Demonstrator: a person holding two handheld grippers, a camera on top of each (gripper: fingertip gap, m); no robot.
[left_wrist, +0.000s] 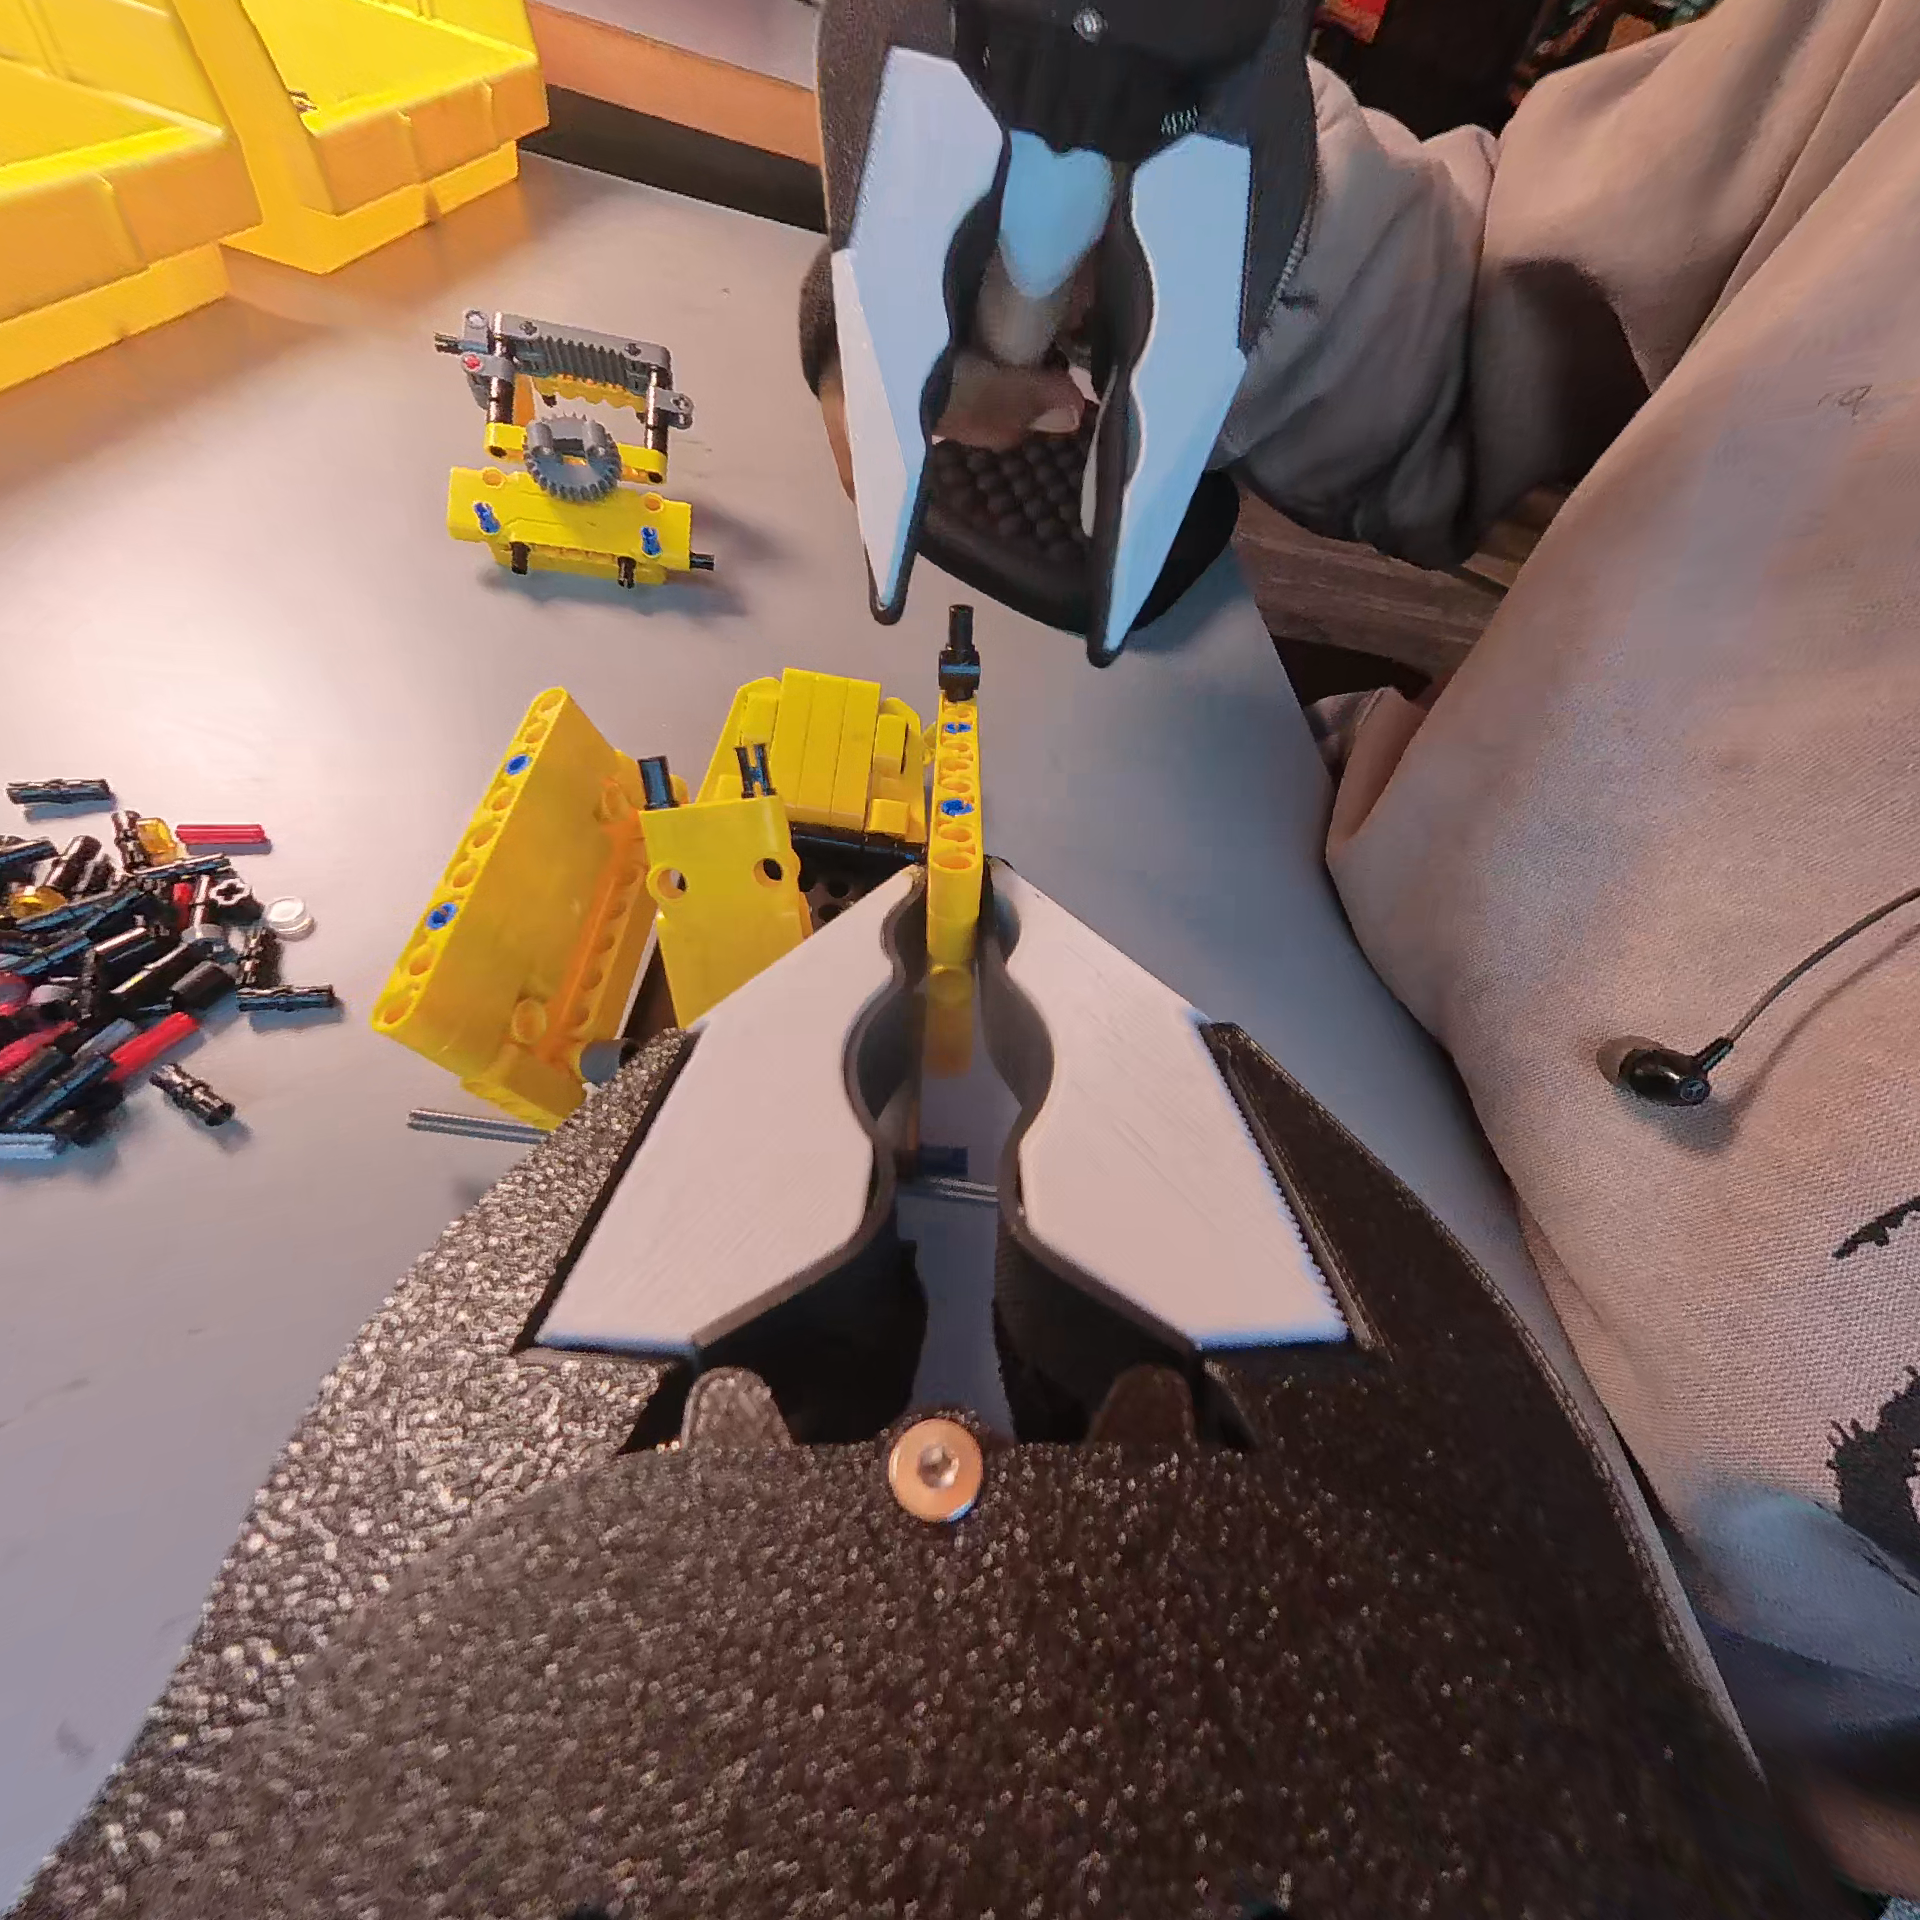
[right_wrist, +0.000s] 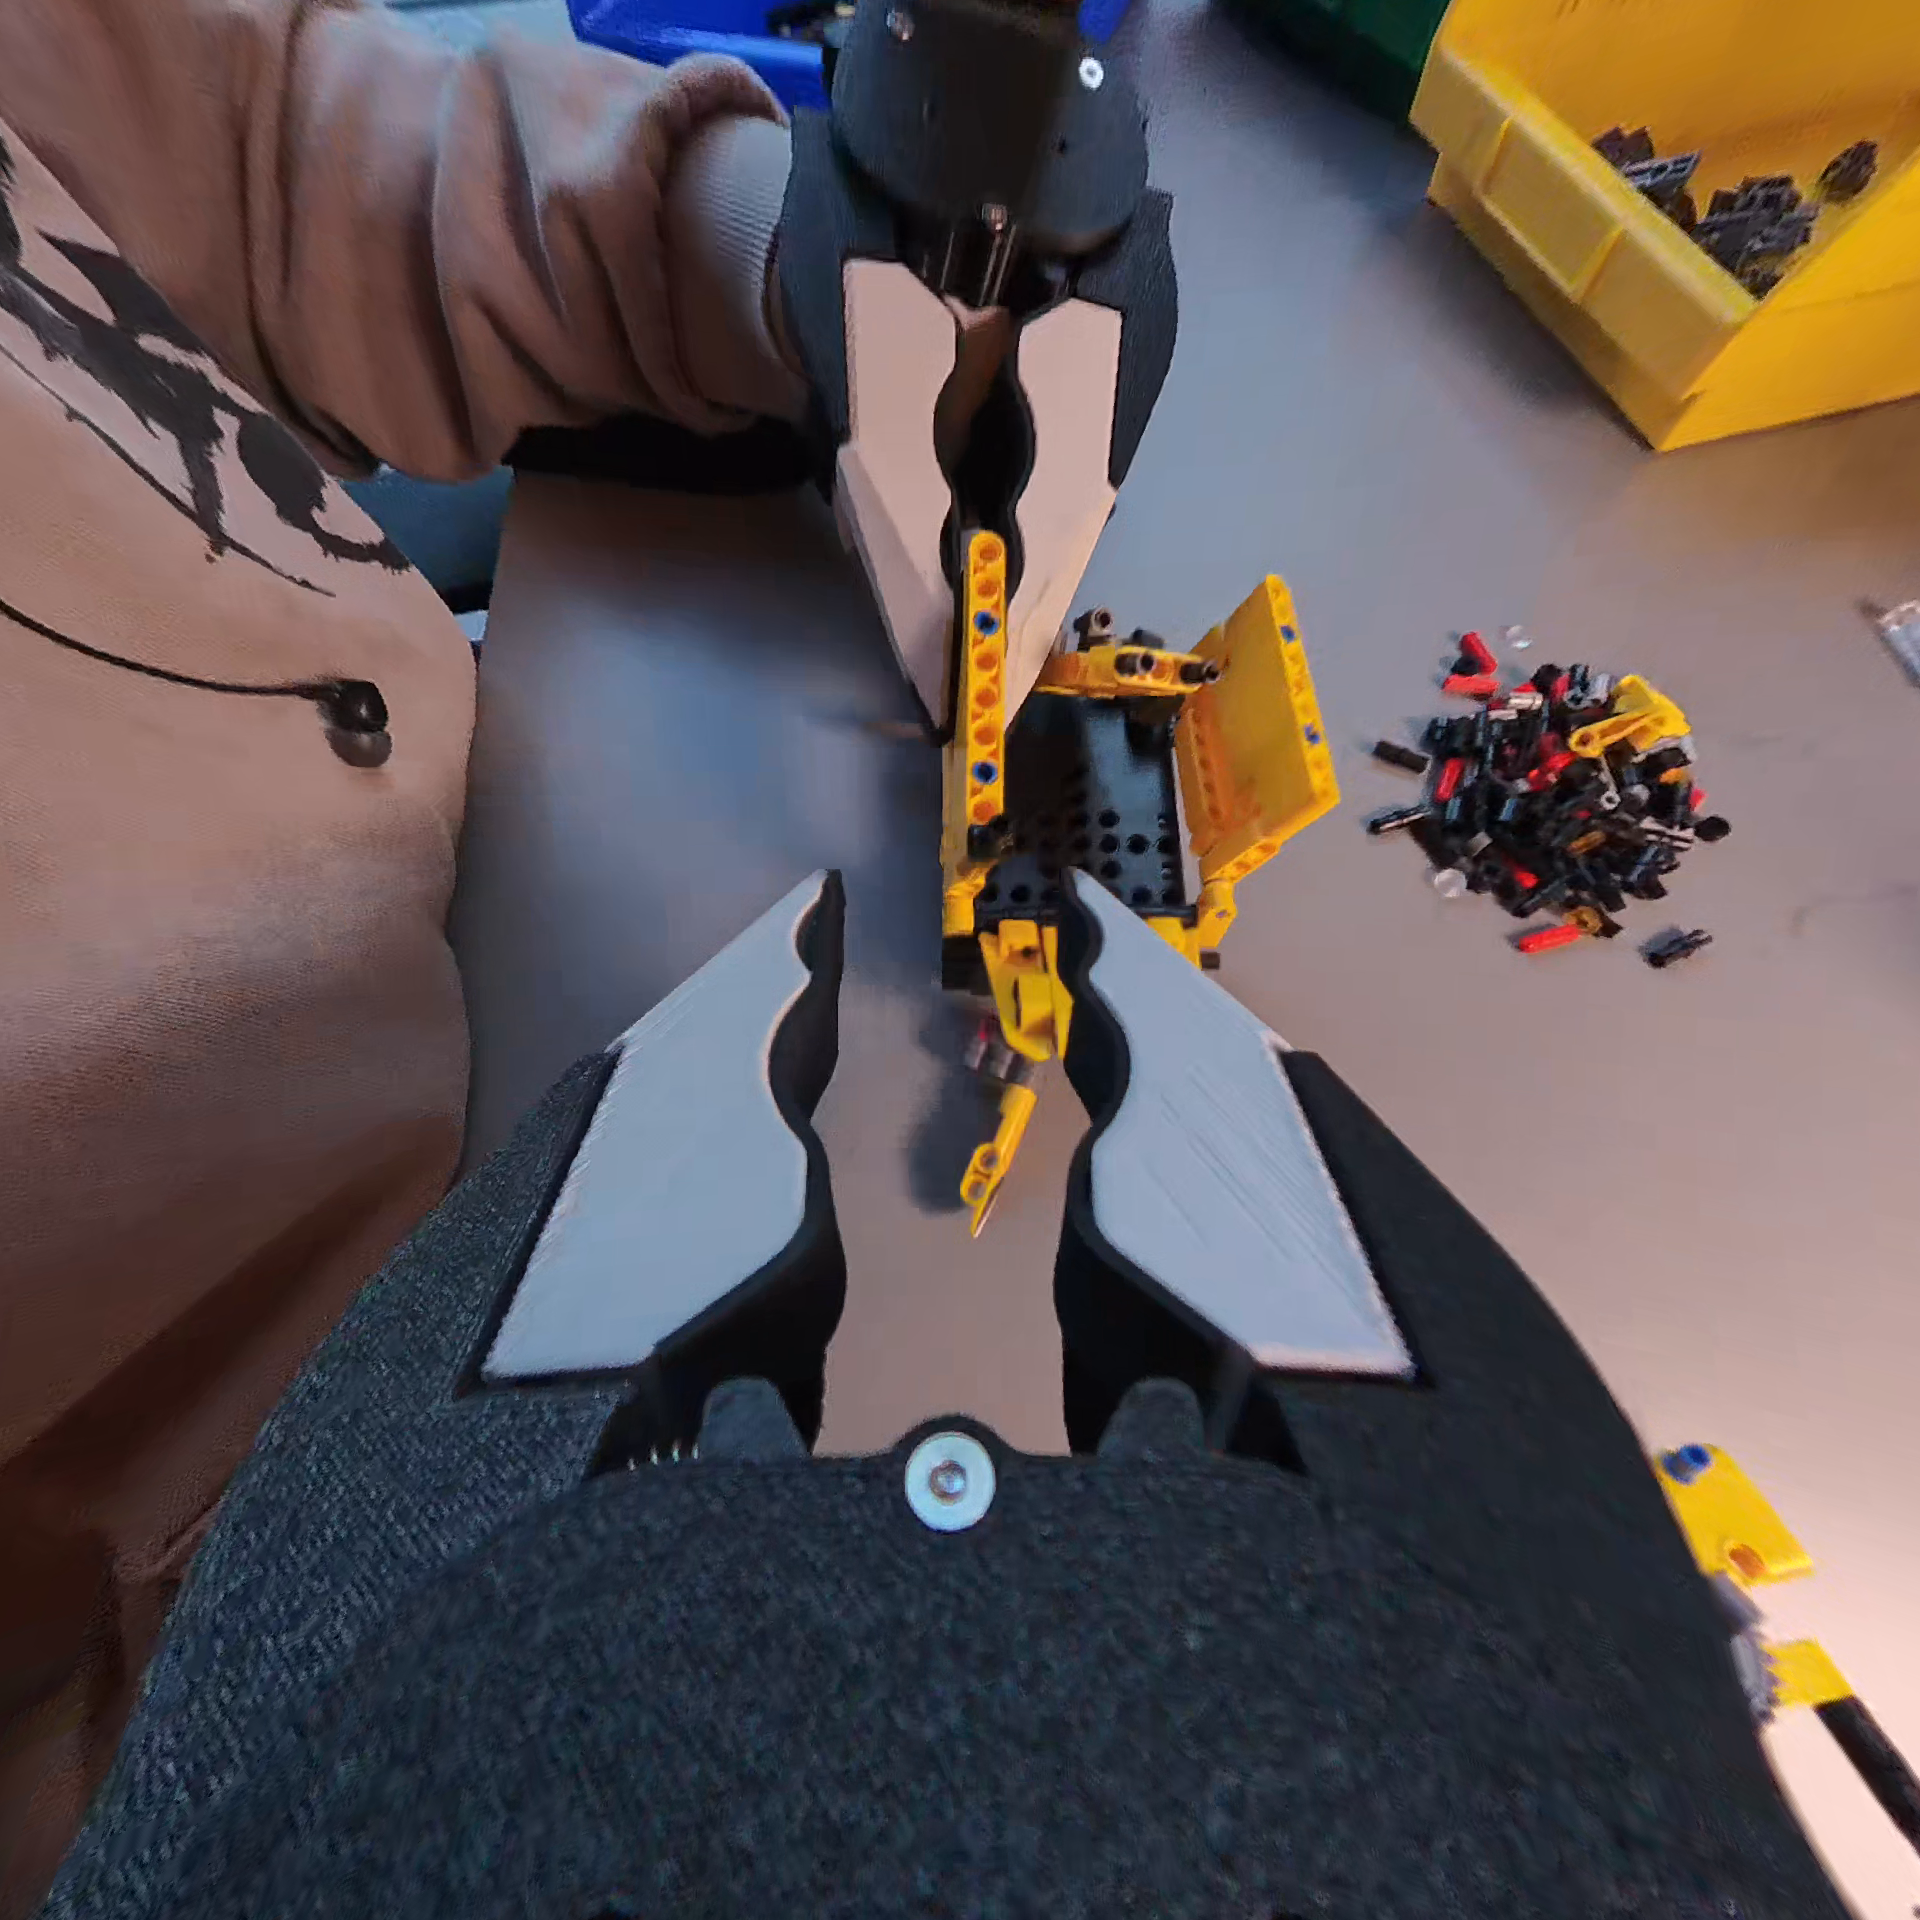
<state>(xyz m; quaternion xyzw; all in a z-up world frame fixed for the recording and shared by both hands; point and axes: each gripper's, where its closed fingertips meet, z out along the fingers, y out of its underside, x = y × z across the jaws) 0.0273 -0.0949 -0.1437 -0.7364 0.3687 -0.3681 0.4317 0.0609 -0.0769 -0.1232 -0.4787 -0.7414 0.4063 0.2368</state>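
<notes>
Left gripper (left_wrist: 951, 883) is pinching the long yellow perforated plastic beam (left_wrist: 957, 821) of the yellow-and-black brick model (left_wrist: 665, 894) resting on the grey desk (left_wrist: 260, 623). Right gripper (right_wrist: 951, 883) is hovering spread, at the beam's 12 o'clock; loose black-and-red pin pile (left_wrist: 114, 956) is lying at 9 o'clock

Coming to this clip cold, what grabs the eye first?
The left gripper is clamped on a long yellow holed beam of a half-built yellow and black brick model at table centre. The right gripper faces it, open, around the model's end. A pile of small black and red pins lies beside.
</notes>
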